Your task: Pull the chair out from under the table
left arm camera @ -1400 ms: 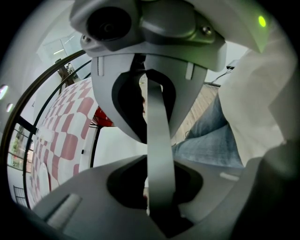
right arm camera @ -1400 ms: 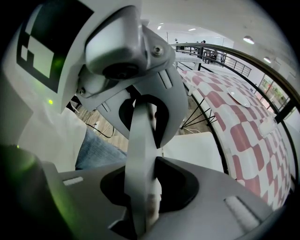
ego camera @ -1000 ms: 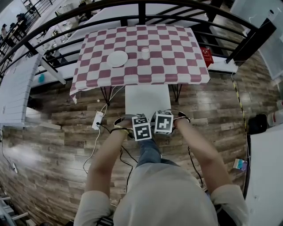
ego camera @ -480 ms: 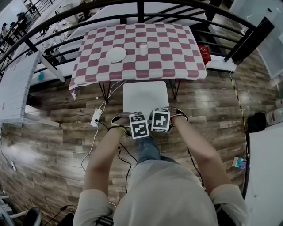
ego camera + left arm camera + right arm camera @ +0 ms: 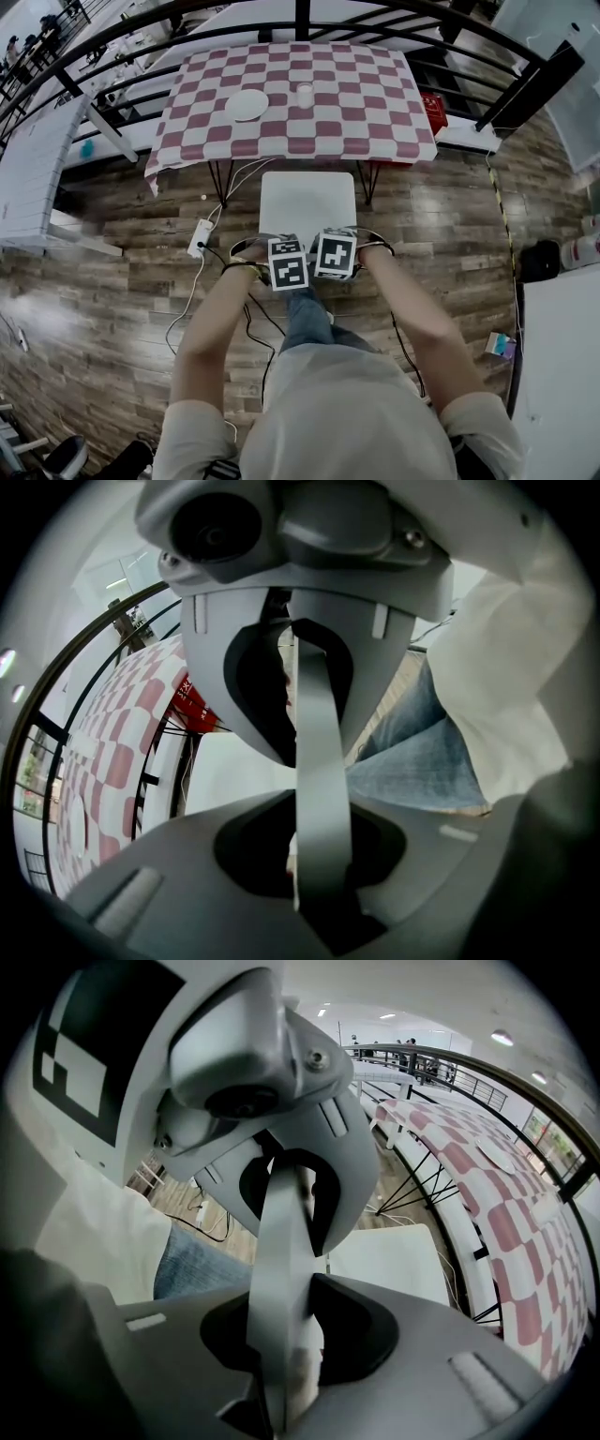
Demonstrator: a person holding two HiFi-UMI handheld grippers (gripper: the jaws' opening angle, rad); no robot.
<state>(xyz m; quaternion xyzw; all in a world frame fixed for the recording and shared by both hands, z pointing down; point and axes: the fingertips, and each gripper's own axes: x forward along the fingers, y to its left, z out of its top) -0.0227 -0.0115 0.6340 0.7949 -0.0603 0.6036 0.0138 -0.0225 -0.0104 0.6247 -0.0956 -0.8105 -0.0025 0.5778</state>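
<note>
Clamped onto chair [image 5: 307, 202] back by left gripper [image 5: 284, 246] and right gripper [image 5: 333, 236]; dragged down-frame, now clear of table [image 5: 361, 112]; nearly done

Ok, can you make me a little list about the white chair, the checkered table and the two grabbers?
chair: white, seat out in front of the table, on the wood floor
table: covered with a red-and-white checked cloth
on the table: white plate, cup
left gripper: closed on the chair's back edge
right gripper: closed on the chair's back edge too
person: behind the chair, both arms stretched to it
</note>
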